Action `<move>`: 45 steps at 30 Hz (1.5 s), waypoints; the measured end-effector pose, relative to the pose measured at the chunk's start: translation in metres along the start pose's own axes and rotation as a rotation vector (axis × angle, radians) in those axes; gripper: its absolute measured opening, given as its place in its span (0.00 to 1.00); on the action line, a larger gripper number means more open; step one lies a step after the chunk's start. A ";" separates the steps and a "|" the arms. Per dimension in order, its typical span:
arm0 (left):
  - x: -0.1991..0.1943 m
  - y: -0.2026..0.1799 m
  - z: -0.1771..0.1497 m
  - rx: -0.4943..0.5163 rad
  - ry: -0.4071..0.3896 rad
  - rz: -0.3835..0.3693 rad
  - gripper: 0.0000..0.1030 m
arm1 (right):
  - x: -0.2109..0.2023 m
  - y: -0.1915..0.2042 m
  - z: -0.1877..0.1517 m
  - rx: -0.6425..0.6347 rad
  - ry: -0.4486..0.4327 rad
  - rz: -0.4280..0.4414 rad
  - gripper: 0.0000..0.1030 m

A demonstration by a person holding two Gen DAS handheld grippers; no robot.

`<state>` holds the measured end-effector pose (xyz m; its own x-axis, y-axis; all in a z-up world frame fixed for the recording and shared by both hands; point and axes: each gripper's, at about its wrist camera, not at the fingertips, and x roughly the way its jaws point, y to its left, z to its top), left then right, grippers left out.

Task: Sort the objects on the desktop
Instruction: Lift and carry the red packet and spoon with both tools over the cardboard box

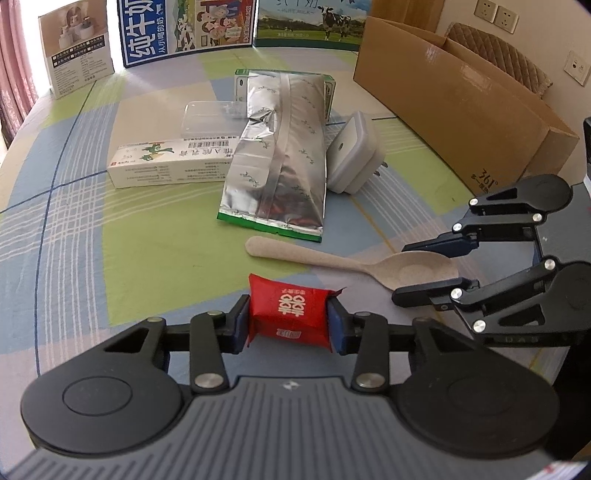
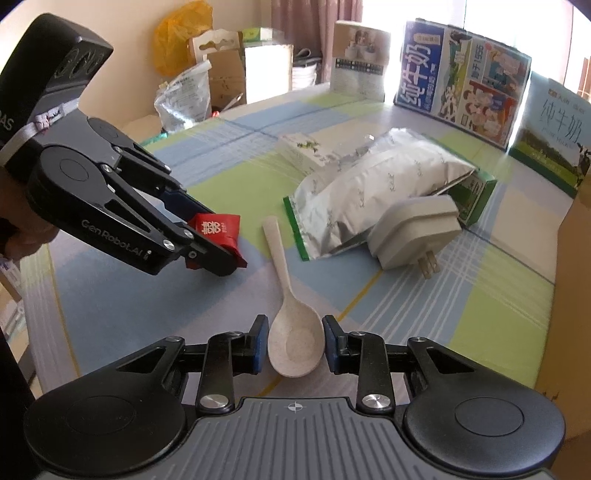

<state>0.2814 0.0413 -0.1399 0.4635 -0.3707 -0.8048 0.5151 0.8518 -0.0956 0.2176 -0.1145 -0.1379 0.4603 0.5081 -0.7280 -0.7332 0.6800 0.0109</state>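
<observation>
A red wrapped candy packet [image 1: 288,310] with gold characters sits between the blue pads of my left gripper [image 1: 288,325], which press on both of its sides. From the right wrist view, that left gripper [image 2: 218,245] holds the red packet [image 2: 218,226] low over the checked cloth. A beige spoon [image 1: 332,260] lies on the cloth just beyond the packet, handle pointing away from the right gripper. My right gripper [image 2: 295,345] has its pads against the two sides of the spoon's bowl [image 2: 295,339]. In the left wrist view the right gripper [image 1: 400,271] comes in from the right edge.
Farther back lie a silver foil pouch [image 1: 280,155], a white plug adapter [image 1: 351,155], a long ointment carton [image 1: 166,162] and a clear plastic lid [image 1: 210,118]. An open cardboard box [image 1: 461,110] stands at the right. Milk cartons [image 1: 184,29] line the far edge.
</observation>
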 end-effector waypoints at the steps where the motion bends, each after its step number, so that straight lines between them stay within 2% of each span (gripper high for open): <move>1: -0.001 0.000 0.001 -0.002 -0.006 0.001 0.35 | -0.001 0.000 0.001 0.005 -0.009 -0.005 0.27; 17: -0.016 -0.004 0.009 -0.016 -0.062 0.025 0.35 | -0.024 -0.004 0.003 0.071 -0.089 -0.029 0.27; 23: -0.024 -0.004 0.011 -0.033 -0.086 0.037 0.35 | -0.044 -0.005 0.010 0.112 -0.155 -0.083 0.27; 32: -0.049 -0.029 0.034 -0.059 -0.170 0.047 0.35 | -0.109 -0.024 0.025 0.185 -0.281 -0.254 0.27; 38: -0.067 -0.080 0.070 -0.008 -0.242 -0.015 0.35 | -0.162 -0.053 0.021 0.255 -0.328 -0.400 0.27; 45: -0.073 -0.149 0.106 0.065 -0.287 -0.091 0.35 | -0.210 -0.086 -0.005 0.330 -0.344 -0.528 0.27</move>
<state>0.2472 -0.0978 -0.0053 0.5936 -0.5417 -0.5951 0.6047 0.7882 -0.1142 0.1814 -0.2823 0.0109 0.8841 0.1677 -0.4362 -0.2040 0.9783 -0.0374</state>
